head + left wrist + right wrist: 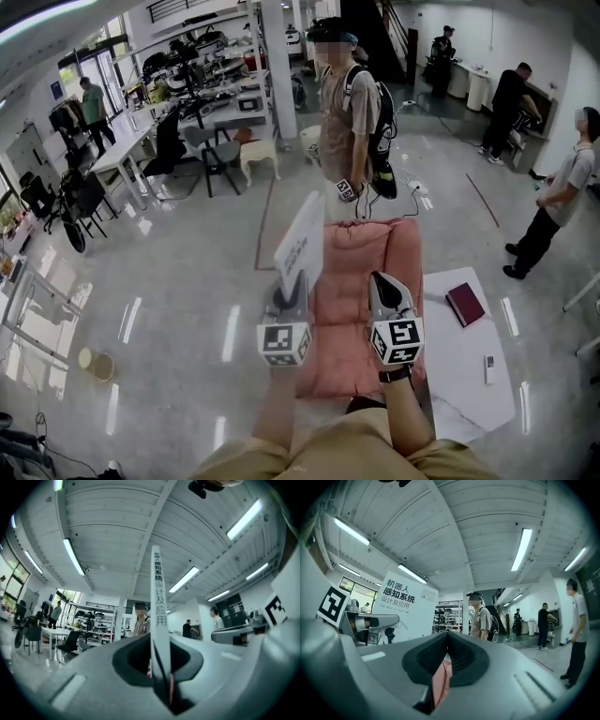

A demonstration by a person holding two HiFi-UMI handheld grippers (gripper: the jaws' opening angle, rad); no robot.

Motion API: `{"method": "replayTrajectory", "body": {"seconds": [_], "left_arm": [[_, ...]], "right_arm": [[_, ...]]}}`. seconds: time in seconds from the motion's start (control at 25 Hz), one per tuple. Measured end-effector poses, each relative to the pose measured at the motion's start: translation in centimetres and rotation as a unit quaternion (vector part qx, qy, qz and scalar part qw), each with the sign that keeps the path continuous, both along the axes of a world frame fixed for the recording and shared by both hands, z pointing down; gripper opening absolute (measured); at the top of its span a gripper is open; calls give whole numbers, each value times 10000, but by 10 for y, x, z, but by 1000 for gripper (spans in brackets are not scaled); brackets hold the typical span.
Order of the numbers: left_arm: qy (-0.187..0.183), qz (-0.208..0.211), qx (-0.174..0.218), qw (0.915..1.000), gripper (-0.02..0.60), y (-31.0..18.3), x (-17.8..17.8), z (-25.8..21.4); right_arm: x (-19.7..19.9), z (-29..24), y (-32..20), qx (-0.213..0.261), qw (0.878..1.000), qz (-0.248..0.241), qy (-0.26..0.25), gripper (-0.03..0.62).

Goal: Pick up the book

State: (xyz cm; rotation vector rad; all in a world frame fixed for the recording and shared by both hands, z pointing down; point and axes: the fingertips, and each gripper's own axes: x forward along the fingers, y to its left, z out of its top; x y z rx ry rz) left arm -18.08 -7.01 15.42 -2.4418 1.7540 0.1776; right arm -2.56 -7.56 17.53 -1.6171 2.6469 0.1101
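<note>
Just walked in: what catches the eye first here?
A white book stands upright, clamped in the left gripper, above a pink armchair. The right gripper beside it holds nothing, its jaws together. A dark red book lies on the white table to the right.

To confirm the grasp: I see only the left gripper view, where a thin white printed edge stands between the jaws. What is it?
Observer: A thin white book, dark printed characters on its cover, clamped in the left gripper.
Operator: Does the right gripper help?
Observer: No, the right gripper is shut and apart from the book.
Operator: Any other book nearby?
Observer: A dark red book lies flat on the white table.
</note>
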Motion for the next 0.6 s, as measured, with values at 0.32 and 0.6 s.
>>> {"method": "replayTrajectory", "body": {"seconds": [0.32,0.6], "left_arm": [[83,244,20,9997,41,22,6,-2],[229,225,68,9995,41,36,1,4]], "right_arm": [[-1,-6,20,54,9998,190,59,6],[-9,-4,32,140,9996,77,237,5]]}}
